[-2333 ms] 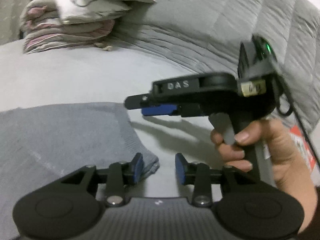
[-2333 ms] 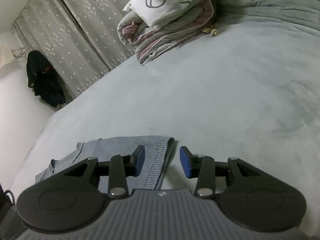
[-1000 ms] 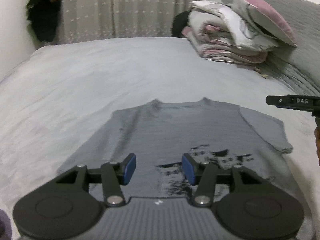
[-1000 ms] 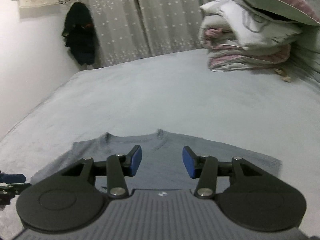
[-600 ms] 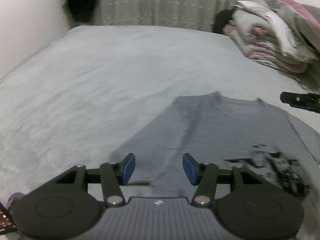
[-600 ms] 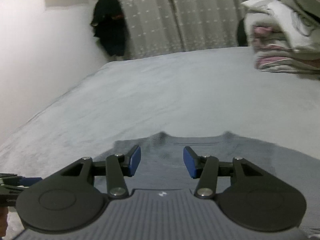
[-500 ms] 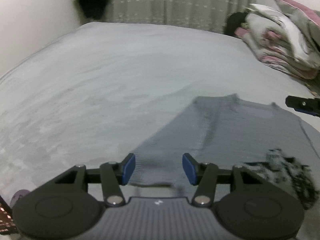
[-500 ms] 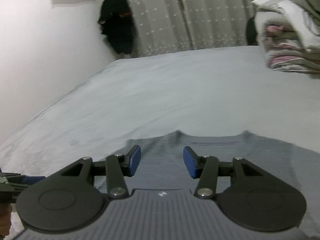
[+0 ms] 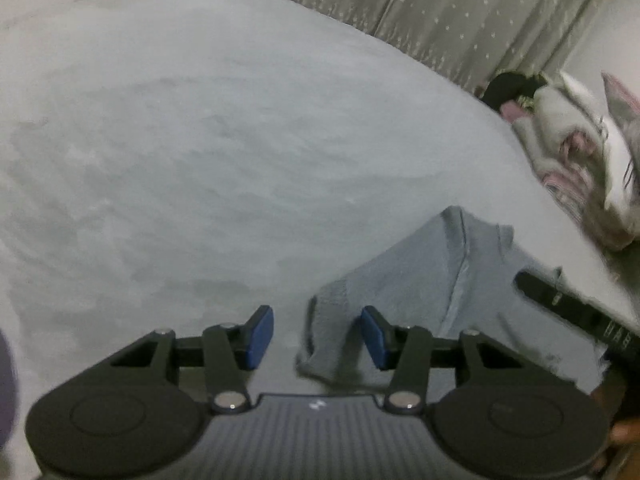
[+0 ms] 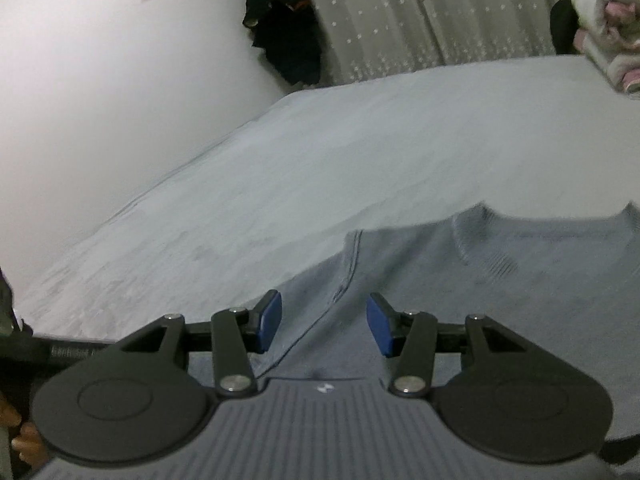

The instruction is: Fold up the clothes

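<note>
Left view: my left gripper (image 9: 317,337) has its jaws spread wide, holding nothing; the sweater (image 9: 420,280) sleeve cuff lies between them, nearer the right pad, on the bed (image 9: 200,140).

Right view: my right gripper (image 10: 324,323) gapes empty too, the sweater's shoulder seam running between its jaws.

Both grippers are held low and level, side by side. The left gripper (image 9: 317,333) has its blue-padded jaws spread wide apart, and the right gripper (image 10: 324,323) likewise gapes, gripping nothing.
</note>
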### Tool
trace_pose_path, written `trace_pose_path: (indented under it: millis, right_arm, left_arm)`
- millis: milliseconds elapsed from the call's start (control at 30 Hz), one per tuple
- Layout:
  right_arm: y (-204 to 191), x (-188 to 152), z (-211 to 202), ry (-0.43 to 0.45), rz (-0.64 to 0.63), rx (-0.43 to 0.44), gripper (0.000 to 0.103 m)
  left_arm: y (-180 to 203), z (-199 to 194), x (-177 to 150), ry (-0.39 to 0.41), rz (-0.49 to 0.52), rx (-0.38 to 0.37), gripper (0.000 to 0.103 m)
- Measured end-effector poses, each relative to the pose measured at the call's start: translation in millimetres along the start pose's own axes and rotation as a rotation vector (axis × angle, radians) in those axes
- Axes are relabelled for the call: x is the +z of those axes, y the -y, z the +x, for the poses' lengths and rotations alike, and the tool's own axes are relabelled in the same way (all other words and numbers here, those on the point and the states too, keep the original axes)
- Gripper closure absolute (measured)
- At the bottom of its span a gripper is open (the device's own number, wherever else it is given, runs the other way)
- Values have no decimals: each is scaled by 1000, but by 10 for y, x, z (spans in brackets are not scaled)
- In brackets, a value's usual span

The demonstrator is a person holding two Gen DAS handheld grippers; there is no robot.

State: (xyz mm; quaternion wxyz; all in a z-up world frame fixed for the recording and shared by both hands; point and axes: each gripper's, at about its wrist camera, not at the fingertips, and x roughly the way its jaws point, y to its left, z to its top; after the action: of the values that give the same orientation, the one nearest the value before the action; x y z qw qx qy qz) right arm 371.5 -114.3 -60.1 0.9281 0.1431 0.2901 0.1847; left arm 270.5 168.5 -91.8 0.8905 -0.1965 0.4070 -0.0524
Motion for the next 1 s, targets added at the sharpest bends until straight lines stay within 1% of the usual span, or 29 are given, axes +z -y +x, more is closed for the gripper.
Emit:
trace_pose_path:
  millis: [67,100,133,200,233,267,367,400,500,600,667,700,767,800,833,933,1000]
  right_arm:
    - [-21,0,9,-13,-4,5,52]
    - [-12,5,-16,-9,-4,9,52]
    - [-1,6,-48,-2,5,19,52]
    - [27,7,-115,11,23,39,52]
    - [58,5,-164,21,41,51,52]
    - [88,5,-214,32,60,65,52]
    - [158,19,-310,51,120,114,52]
    - [168,17,-322,54,137,132,52]
    - [165,28,-317,44,164,178,52]
    - [160,8,-271,4,176,218,52]
    - [164,-39,-190,-41,189,225,52]
    - [163,-63,-149,-63,191,225,52]
    - [135,-110,-42,-116,160,173,71]
    - [128,-136,11,-144,154,140,76]
    - [126,-156,44,-158,149,119,86]
    - [110,-156,18,-155,153,121,86]
    - [88,-153,3,-156,155,123,86]
  left_arm:
    - [-12,44,12,25,-26,-37,63]
    - [-7,71,11,35,-40,-63,77]
    - [21,91,1,43,-43,-89,94]
    - [125,101,-37,67,-18,-122,95]
    - [196,98,-58,81,6,-137,96]
    - [292,78,-82,97,53,-151,96]
    - [579,-13,-168,133,213,-213,96]
    - [672,-28,-203,132,262,-234,96]
    - [916,16,-307,85,388,-284,95]
    - [1097,142,-444,19,497,-290,95]
    - [1174,206,-523,-16,553,-275,93]
    - [1191,216,-553,-28,570,-265,92]
    - [1196,191,-565,-31,579,-260,85]
    - [1185,165,-549,-32,573,-263,77]
    - [1173,133,-535,-29,564,-262,70]
    - [1066,73,-445,-9,496,-245,63]
    - [973,94,-381,-12,422,-246,62]
